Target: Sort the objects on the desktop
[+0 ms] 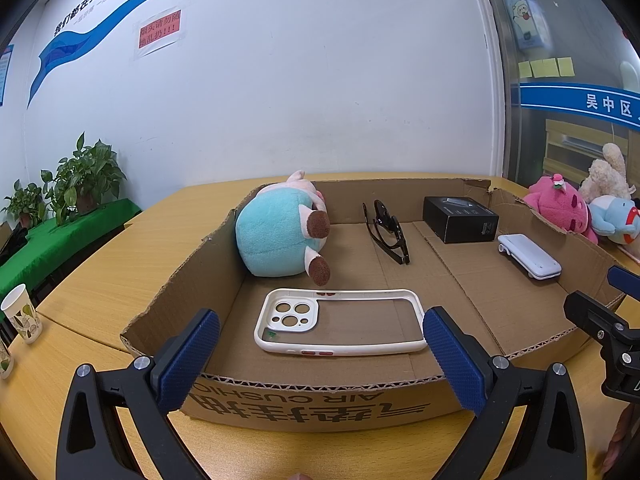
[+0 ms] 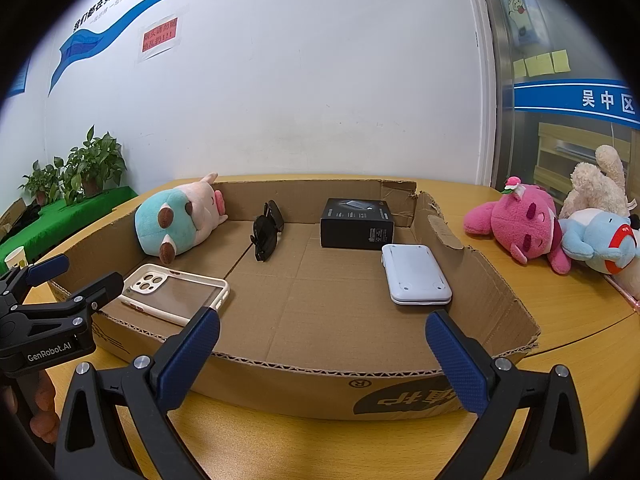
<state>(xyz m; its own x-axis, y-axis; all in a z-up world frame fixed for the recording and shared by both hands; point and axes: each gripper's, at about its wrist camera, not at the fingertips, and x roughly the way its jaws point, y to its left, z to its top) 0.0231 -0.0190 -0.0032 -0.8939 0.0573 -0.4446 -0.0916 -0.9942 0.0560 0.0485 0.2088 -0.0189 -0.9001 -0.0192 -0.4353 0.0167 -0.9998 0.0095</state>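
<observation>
A shallow cardboard tray (image 1: 320, 376) (image 2: 320, 376) on the wooden table holds a teal and pink plush (image 1: 280, 236) (image 2: 176, 220), a white phone case (image 1: 340, 322) (image 2: 176, 292), black sunglasses (image 1: 386, 230) (image 2: 268, 230), a black box (image 1: 460, 218) (image 2: 358, 224) and a white flat device (image 1: 528, 256) (image 2: 416, 274). My left gripper (image 1: 320, 360) (image 2: 76, 276) is open and empty at the tray's near wall, facing the phone case. My right gripper (image 2: 322, 360) (image 1: 596, 292) is open and empty at the near wall further right.
A pink plush (image 2: 520, 224) (image 1: 560, 208), a blue plush (image 2: 596, 240) and a beige plush (image 2: 596, 184) lie on the table right of the tray. A paper cup (image 1: 22, 314) stands at the left. Potted plants (image 1: 76, 184) stand behind on a green cloth.
</observation>
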